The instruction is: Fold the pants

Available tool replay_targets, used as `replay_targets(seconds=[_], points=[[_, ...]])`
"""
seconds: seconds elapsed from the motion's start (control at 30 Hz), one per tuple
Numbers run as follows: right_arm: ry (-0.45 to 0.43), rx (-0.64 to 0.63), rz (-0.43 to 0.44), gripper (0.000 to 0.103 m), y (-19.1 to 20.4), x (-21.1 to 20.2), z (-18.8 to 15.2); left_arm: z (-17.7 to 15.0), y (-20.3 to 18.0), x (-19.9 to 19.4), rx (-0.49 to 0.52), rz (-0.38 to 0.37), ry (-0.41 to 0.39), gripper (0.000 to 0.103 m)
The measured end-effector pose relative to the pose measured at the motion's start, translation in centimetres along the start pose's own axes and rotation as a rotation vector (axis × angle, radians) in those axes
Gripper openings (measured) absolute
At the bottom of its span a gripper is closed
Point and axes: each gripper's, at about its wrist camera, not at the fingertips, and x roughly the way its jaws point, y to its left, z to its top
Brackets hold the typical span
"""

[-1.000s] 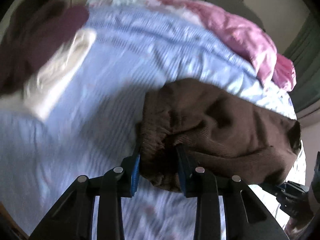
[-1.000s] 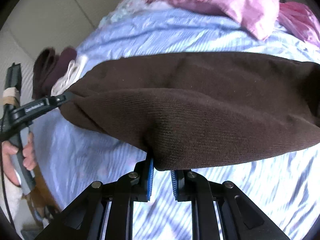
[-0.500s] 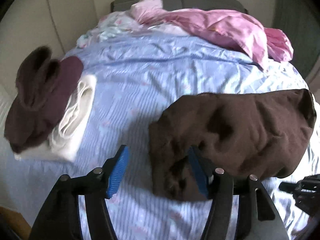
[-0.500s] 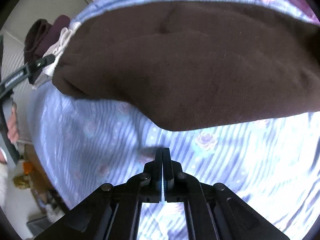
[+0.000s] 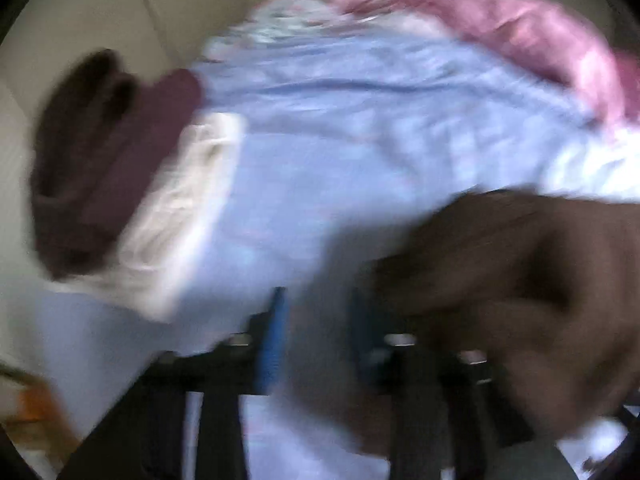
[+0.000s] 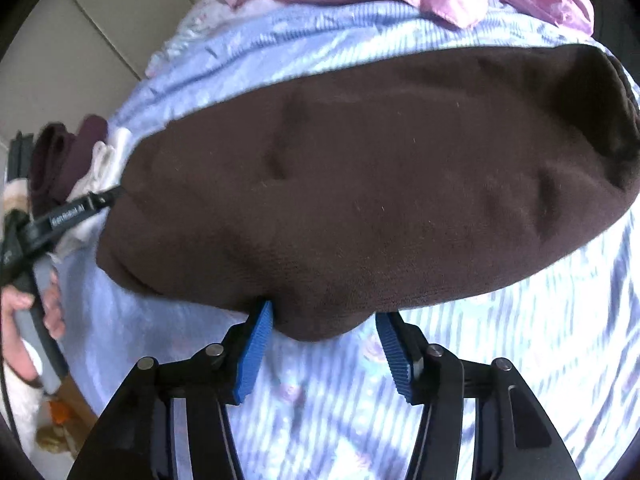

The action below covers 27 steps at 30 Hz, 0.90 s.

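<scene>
Bed w/ blue striped floral sheet (image 6: pixel 520 360) carries the dark brown knit pants (image 6: pixel 360 200), lying bunched. Soft, limp, light fabric; judged best pinched at the thick near hem. Right gripper (image 6: pixel 324 344): fingers opening, hem between, unpressed. Left gripper (image 5: pixel 316 332): fingers closing narrow beside pants edge; contents unclear, blurred.

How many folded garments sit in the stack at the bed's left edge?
2 that I can make out: a maroon garment on top and a cream one beneath it, left of the brown pants. Blur may hide others.
</scene>
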Motion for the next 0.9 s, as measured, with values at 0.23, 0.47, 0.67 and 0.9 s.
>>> replay_targets(seconds=[0.23,0.47,0.67,0.9], points=[[0.041,-0.004,-0.09,0.05,0.2,0.7,-0.6,-2.7,3.1,-2.8,-0.014,-0.008,-0.02,0.053],[-0.079,-0.037,-0.149,0.063,-0.7,-5.5,-2.3,-3.1,0.8,-11.1,0.096,-0.114,-0.161,0.071],[-0.307,0.021,-0.208,0.085,-5.2,-13.2,-2.3,-2.7,-4.4,-16.0,0.163,-0.288,-0.215,0.076],[-0.419,0.197,-0.148,0.09,-14.3,-15.8,-0.5,-2.5,-12.8,-18.0,0.21,-0.444,-0.179,0.076]])
